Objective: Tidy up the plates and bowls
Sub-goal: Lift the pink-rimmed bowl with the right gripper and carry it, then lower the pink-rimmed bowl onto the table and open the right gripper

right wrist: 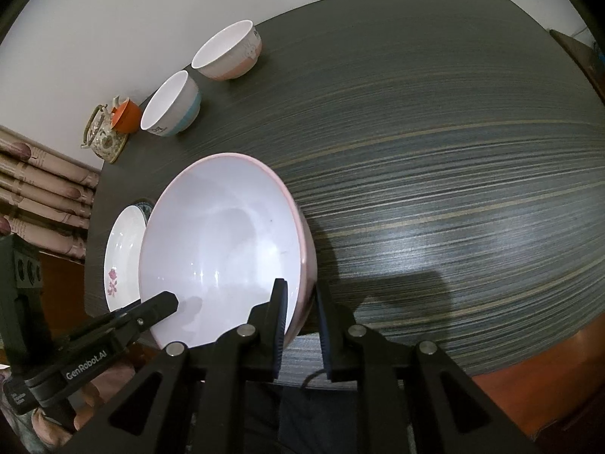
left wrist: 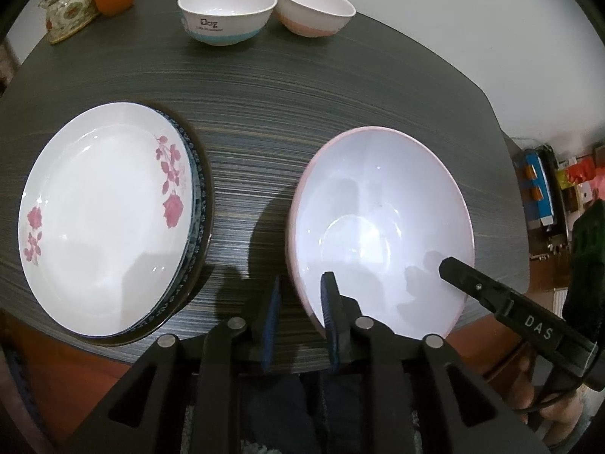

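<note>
At the bottom centre of the left wrist view, the left gripper point(left wrist: 302, 302) straddles the near-left rim of the big pink bowl point(left wrist: 378, 227): 1 finger outside the wall, 1 inside. A narrow gap shows beside the wall, so I cannot tell whether the pads are pressing or have let go. In the right wrist view, bottom centre, the right gripper point(right wrist: 300, 302) straddles the bowl's near-right rim in the same way, also nearly closed, and its grip is equally uncertain. The bowl appears to rest on the dark striped table point(left wrist: 283, 113), close to the near edge.

The main risk, in my judgement, is unequal hold: if 1 side bites and the other is loose, a lift would tip the glossy bowl, and it could slide out and drop toward the table edge or floor.

Further left sits the flowered plate point(left wrist: 102, 219), stacked on a blue-patterned plate point(left wrist: 196, 204); swinging the bowl that way could clip the stack.

At the upper edge stand 2 small bowls, the blue-banded bowl point(left wrist: 227, 11) and the pink-banded bowl point(left wrist: 314, 9), just beside each other. Nesting the large bowl carelessly there could knock them toward the far edge.
</note>
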{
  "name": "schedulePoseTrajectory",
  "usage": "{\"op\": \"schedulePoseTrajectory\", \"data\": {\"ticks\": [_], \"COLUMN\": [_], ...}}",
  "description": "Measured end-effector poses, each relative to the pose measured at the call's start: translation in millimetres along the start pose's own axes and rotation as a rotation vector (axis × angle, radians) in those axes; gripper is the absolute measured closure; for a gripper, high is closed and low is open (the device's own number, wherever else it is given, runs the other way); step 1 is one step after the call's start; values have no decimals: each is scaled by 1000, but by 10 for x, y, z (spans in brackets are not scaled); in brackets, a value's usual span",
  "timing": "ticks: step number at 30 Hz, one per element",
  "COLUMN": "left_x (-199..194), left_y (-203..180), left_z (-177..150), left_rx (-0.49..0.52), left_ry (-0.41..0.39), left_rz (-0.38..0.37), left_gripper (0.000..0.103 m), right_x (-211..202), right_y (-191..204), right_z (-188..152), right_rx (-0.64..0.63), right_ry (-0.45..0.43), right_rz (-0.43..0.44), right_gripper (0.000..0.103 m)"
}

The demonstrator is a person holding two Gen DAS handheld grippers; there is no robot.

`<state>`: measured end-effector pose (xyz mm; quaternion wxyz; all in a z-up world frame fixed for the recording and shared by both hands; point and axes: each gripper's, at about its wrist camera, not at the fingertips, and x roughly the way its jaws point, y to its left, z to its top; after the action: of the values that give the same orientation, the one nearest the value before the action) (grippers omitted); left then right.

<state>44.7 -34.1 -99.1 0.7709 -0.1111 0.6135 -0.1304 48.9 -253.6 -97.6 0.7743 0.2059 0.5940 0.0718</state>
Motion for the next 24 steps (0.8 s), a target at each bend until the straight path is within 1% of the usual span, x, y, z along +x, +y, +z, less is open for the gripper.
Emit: {"op": "schedulePoseTrajectory", "data": {"ticks": [4, 8, 11, 14, 16, 17, 24], "left_x": [-16, -28, -45, -77, -96, -108, -187], "left_y": [47, 74, 87, 82, 78, 78, 53], "left_z": [-7, -22, -15, -9, 4, 9, 27], "left_rx": [-1, 7, 1, 12, 21, 23, 46], "left_ry": [-16, -26, -27, -41, -52, -57, -96], "left_rz": [1, 10, 10, 31, 43, 51, 105], "left_gripper": [75, 67, 66, 66, 66, 66, 66], "right_x": [-14, -76, -132, -192, -242, -264, -316], "right_y": [-8, -8, -16, -3, -1, 6, 100], "right_z": [0, 15, 40, 84, 126, 140, 236], "right_rx": [6, 3, 8, -4, -7, -9, -36], "right_ry": [0, -26, -41, -57, -75, -83, -107], "right_rz": [2, -2, -4, -21, -33, -33, -28], "right_gripper": [86, 86, 86, 84, 79, 78, 76]}}
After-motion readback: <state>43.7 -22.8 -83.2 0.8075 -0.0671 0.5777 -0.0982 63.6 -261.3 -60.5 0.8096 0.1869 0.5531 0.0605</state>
